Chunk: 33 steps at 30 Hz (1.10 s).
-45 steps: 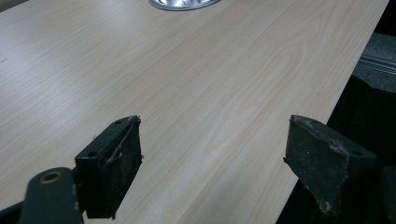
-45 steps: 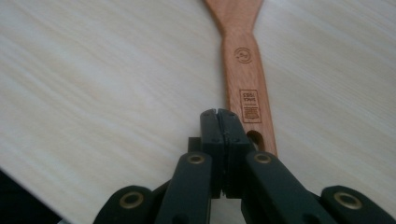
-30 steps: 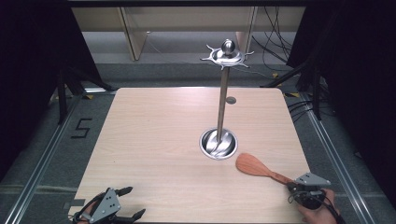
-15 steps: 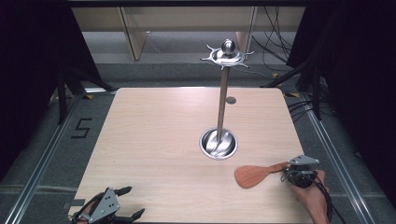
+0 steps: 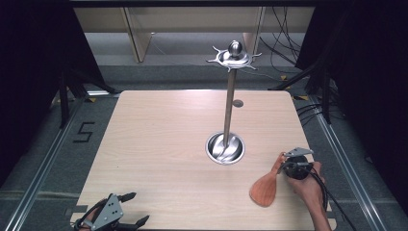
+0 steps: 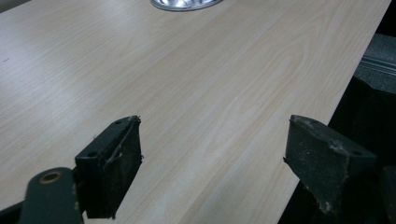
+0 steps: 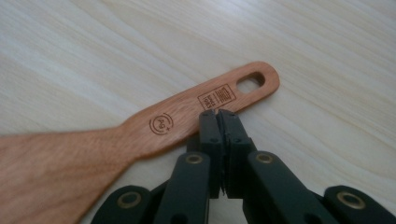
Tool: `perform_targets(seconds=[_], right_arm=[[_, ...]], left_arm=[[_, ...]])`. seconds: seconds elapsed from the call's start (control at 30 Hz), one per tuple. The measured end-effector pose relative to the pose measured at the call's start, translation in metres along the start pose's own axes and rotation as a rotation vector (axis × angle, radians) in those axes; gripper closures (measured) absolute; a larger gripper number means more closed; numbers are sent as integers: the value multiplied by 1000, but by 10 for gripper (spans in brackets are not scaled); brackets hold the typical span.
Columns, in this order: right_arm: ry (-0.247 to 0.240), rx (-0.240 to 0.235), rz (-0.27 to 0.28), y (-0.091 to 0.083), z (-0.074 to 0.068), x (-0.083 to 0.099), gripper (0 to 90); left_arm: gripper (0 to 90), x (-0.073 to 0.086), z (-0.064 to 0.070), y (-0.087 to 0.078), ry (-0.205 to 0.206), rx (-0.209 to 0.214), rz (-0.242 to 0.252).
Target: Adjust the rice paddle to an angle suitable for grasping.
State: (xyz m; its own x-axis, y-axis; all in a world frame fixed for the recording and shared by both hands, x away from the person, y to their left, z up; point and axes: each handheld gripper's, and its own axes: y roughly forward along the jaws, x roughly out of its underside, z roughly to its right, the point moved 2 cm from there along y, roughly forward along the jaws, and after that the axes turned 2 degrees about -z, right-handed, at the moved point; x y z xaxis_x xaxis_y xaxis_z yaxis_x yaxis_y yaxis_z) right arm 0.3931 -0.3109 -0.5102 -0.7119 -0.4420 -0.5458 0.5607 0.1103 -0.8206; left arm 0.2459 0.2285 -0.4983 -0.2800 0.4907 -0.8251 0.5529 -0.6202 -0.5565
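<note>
Right gripper view: jaws pressed together at the spatula handle

I see my right gripper (image 7: 218, 114) with its jaws pressed together, tips touching the edge of the wooden spatula (image 7: 140, 140); I cannot tell whether they pinch it. From the high view, the spatula (image 5: 266, 186) lies near the table's (image 5: 159, 144) front right corner, blade toward me, well apart from the steel stand (image 5: 226, 144). My left gripper (image 6: 212, 154) hangs over the front left edge, jaws spread wide, holding nothing
</note>
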Motion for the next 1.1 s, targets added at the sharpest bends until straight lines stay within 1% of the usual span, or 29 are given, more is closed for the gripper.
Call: perform_targets(seconds=[0.03,0.07,0.1,0.13,0.17,0.2,0.23,0.27,0.3,0.33,0.37,0.4,0.47,0.5,0.53,0.57,0.6,0.67,0.7,0.77,0.8,0.83,0.87,0.9,0.97,1.0,1.03,1.07,1.1], right_arm=[[5,-3,-4,1,-2,-2,897],[-18,-2,4,3,-3,-4,894],[-24,-6,5,5,-5,-6,894],[-24,-6,5,5,-5,-6,894],[-18,-11,-6,5,-8,-9,894],[-26,-10,-12,6,-10,-12,894],[-49,-10,-8,8,-13,-15,894],[-37,-15,-11,8,-15,-16,894],[-37,-15,-11,8,-15,-16,894],[-57,-12,-7,9,-16,-17,894],[-47,-18,-17,8,-18,-19,893],[-47,-20,-17,8,-19,-19,893],[-68,-21,-14,9,-21,-21,889],[-68,-21,-14,9,-21,-21,889],[-83,-25,-5,10,-23,-21,888],[-83,-25,-5,10,-23,-21,888],[-72,-33,-21,9,-27,-22,885],[-72,-34,-20,9,-27,-23,883],[-87,-28,-13,10,-26,-23,879],[-81,-31,-13,9,-27,-23,861],[-58,-38,-8,5,-27,-25,826],[-58,-38,-8,5,-27,-25,826],[-39,-49,0,0,-26,-28,779],[-39,-49,0,0,-26,-28,779],[-23,-61,-2,-3,-27,-32,735],[4,-81,-18,-4,-29,-37,673],[4,-81,-18,-4,-29,-37,673],[-2,-81,-19,-4,-28,-38,652],[15,-92,-51,-2,-31,-42,606]], left_arm=[[179,0,0,0,0,0,0],[180,0,0,0,3,0,0],[180,0,0,0,1,0,1],[179,0,0,0,1,0,1],[179,0,1,0,-2,-3,12],[179,0,0,0,1,-6,12],[180,0,1,1,-14,-4,25],[180,0,1,1,-12,-4,24],[179,0,1,1,-12,-4,24],[179,0,1,1,-12,-4,24],[179,0,1,0,-6,-5,19],[180,0,0,0,0,-5,16],[179,0,1,0,1,-5,15],[179,0,0,0,1,-5,15],[179,0,1,0,-2,-3,15],[179,0,1,0,-2,-3,15],[179,0,1,0,-9,-3,19],[179,0,1,0,-1,-4,12],[179,0,1,0,-2,-5,13],[180,0,1,0,-3,-4,13],[180,0,0,0,6,-6,7],[179,0,0,0,6,-6,7],[179,0,-1,0,5,-6,5],[179,0,0,0,-3,1,-2],[179,-1,1,0,-14,3,15],[179,0,0,-1,1,0,11],[179,0,0,-1,-6,4,11],[179,0,0,-1,-5,4,11],[179,-1,-1,-1,22,4,11]])
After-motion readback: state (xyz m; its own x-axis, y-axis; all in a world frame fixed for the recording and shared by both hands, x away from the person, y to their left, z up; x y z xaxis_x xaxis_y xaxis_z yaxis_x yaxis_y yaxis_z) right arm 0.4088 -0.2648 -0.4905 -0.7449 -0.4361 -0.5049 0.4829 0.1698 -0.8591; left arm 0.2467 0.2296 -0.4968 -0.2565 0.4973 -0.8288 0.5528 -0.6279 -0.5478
